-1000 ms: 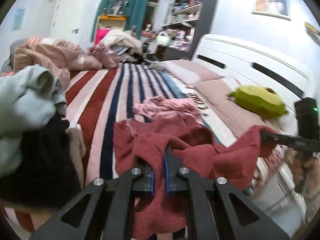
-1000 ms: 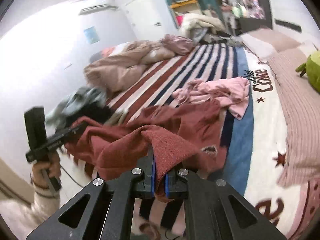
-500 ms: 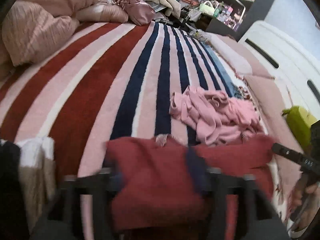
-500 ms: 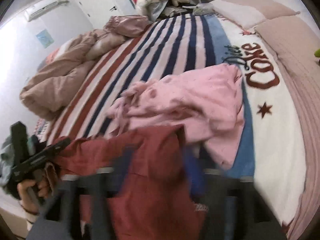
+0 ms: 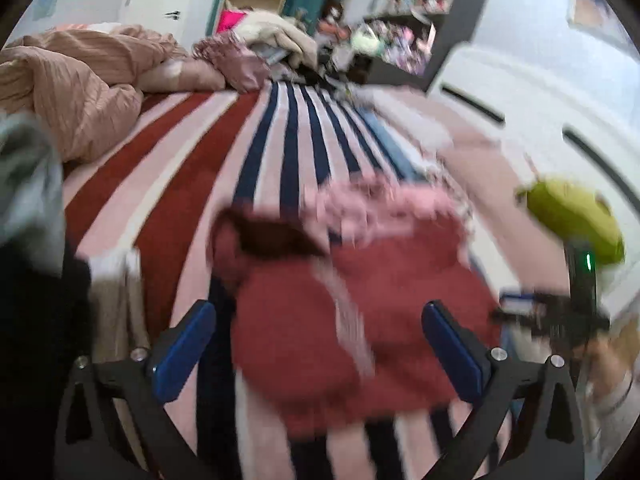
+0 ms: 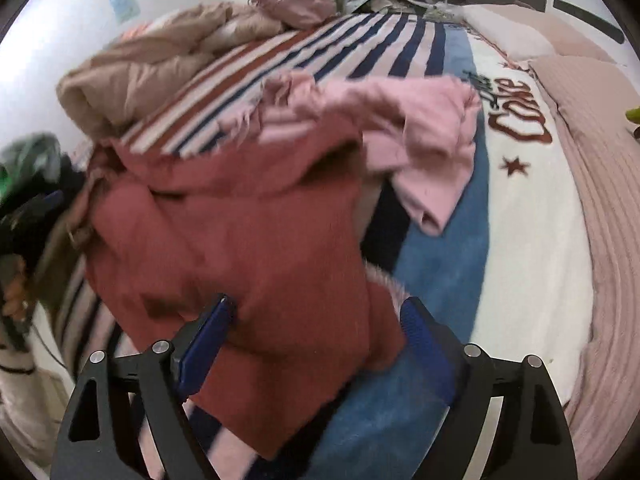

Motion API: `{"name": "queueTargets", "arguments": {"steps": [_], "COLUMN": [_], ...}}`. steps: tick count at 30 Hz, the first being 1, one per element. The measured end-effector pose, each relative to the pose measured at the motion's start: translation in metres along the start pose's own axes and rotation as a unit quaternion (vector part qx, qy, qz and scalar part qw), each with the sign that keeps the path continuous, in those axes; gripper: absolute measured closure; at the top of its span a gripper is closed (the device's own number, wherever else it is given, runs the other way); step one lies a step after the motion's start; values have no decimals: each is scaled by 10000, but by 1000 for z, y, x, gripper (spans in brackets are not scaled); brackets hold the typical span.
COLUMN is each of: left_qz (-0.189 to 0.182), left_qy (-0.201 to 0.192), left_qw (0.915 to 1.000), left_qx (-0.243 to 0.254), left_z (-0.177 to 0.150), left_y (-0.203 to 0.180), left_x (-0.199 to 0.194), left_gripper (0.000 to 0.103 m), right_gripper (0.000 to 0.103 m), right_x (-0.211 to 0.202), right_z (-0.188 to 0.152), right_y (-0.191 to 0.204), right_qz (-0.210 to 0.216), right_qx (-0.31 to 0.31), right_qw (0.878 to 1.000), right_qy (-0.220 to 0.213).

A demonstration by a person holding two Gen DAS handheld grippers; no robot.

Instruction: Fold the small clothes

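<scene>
A dark red garment (image 5: 360, 312) (image 6: 240, 248) lies crumpled on the striped blanket, near the bed's front edge. Behind it, partly under its far edge, lies a pink garment (image 5: 384, 208) (image 6: 416, 128). My left gripper (image 5: 320, 344) hovers over the red cloth, jaws still opening wide, blue pads clear of the fabric. My right gripper (image 6: 316, 332) also hangs above the red garment, jaws opening, nothing pressed between the pads. In the left wrist view the right gripper (image 5: 560, 312) shows at the right edge. The left wrist picture is blurred.
A brown quilt (image 5: 72, 92) is bunched at the far left of the bed (image 5: 168, 152). A pile of grey and black clothes (image 5: 28, 208) sits at the left edge. A green plush toy (image 5: 572, 216) lies by pink pillows (image 6: 560, 40). Shelves and clutter stand beyond.
Both grippers have let go of the red garment and their jaws have spread wide. The garment has dropped from hanging between them onto the blanket, over the near edge of the pink one.
</scene>
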State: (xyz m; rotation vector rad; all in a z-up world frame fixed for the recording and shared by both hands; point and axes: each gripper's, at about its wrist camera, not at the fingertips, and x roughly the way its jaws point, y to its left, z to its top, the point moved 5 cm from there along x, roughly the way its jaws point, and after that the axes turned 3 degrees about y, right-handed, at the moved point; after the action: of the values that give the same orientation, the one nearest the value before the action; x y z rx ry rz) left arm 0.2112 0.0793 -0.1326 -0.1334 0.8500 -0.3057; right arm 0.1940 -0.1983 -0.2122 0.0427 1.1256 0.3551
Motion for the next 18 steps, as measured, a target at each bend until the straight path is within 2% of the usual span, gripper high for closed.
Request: {"name": "queueTargets", "arguments": {"steps": [1,3,5,7,9,11,14,16,17,18], "left_qz": [111,220,172,135,154,79,-71,-152,-115,-156], "left_qy": [90,392,666,641,501,373,168,90,102,86], "left_qw": [9999,9989,9975,9978,9986,9991,9998,9998,9999,9998], "left_qx": [51,152,159,33,-75,-159,-75,11,51,114], "left_z": [-12,-35,-53,-58,-54,-47,-34,-29,-27,-27], "left_y": [-1,-3,-3,-2,3,5,2,0,-1,-3], "left_x": [1,12,29,37,46,50,49,48,48,46], "left_gripper": [1,1,2,17,45,50,53,73,92,98], "right_gripper": [20,31,77,98,98,98,98,97,96,95], "right_x": [4,14,18,12,5,1,-8,-12,-13,-15], "right_z": [-2,-7,-10,-10,-8,-8,-10,-12,-15,-17], "right_y": [-2,-5,-8,-7,-6,-5,-6,-10,-10,-11], "right_qz": [34,107,-242,-363,-536,-618,-818,-828,-832,-867], "right_qx": [91,303,301,365,352,355,450,547,576,580], "right_qw": [9999,9994,9992,9986,9977,9973,9953,9948,9947,9944], "right_qy": [46,136,94,-108,-221,-191,-256,-230,-189,-148]}}
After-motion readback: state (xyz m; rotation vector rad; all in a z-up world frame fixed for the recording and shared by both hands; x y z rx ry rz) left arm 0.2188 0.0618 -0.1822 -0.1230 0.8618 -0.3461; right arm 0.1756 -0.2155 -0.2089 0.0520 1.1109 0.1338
